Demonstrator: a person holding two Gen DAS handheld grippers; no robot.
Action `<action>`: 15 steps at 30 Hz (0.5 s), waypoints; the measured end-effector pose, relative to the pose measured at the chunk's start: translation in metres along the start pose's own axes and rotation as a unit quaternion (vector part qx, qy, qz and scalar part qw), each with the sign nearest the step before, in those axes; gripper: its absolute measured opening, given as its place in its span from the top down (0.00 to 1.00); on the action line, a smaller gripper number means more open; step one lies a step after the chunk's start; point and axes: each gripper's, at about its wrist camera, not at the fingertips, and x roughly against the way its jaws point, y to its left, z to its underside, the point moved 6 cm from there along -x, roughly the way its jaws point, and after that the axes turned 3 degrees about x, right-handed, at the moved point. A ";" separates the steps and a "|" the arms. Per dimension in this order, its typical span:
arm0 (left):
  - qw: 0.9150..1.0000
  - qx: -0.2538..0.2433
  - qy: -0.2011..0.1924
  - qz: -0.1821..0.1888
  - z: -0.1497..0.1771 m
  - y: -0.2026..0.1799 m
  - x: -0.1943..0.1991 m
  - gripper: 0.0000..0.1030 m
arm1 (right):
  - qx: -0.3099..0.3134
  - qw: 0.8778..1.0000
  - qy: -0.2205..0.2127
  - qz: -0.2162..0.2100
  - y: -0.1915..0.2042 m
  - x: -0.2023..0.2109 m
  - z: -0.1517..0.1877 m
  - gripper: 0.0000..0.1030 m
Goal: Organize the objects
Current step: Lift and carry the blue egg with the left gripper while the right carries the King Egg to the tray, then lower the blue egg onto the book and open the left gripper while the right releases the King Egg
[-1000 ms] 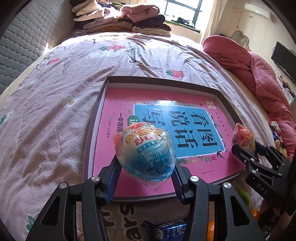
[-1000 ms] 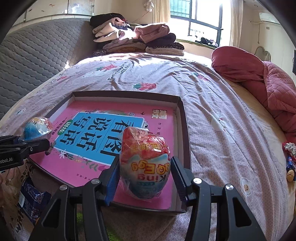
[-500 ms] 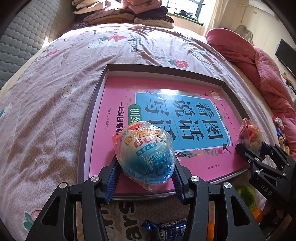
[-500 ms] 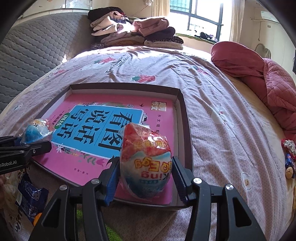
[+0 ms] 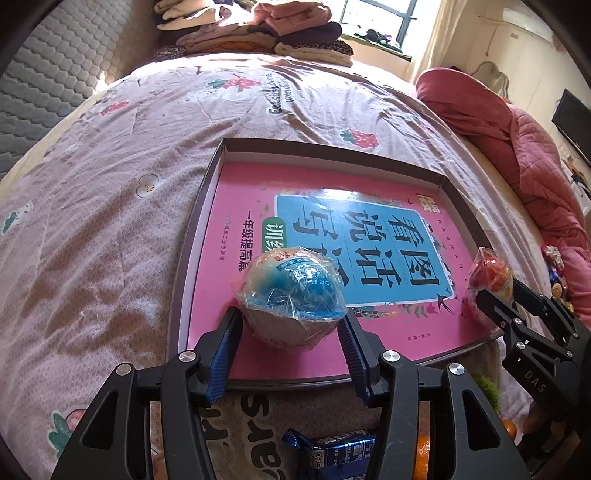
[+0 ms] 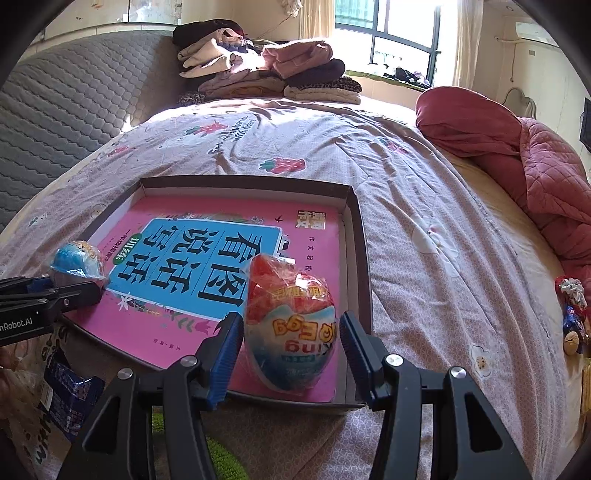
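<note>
Blue toy egg [image 5: 291,295] rests on the pink book [image 5: 332,236] inside the shallow box [image 5: 192,258]; left gripper [image 5: 290,332] jaws have just opened, pads clear. Right gripper [image 6: 291,343] stands apart around the red toy egg [image 6: 290,325].

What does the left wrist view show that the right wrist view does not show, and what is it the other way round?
Only the left wrist view shows an orange fruit at the bottom edge.

Only the right wrist view shows the yellow lettering on the red egg, seen close.

Both show the shallow box on the bed, the pink book lying inside it, the blue egg and the red egg resting on that book, a blue packet in front of the box, and the folded clothes far behind.
</note>
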 end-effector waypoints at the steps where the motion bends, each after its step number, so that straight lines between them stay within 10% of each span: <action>1: 1.000 -0.002 -0.003 0.000 0.000 -0.001 0.002 0.43 | 0.000 1.000 -0.001 0.000 0.000 0.002 -0.001 0.48; 15: 0.999 -0.001 -0.038 -0.003 -0.002 -0.002 0.038 0.42 | 0.006 0.999 -0.043 -0.011 0.007 0.038 -0.012 0.48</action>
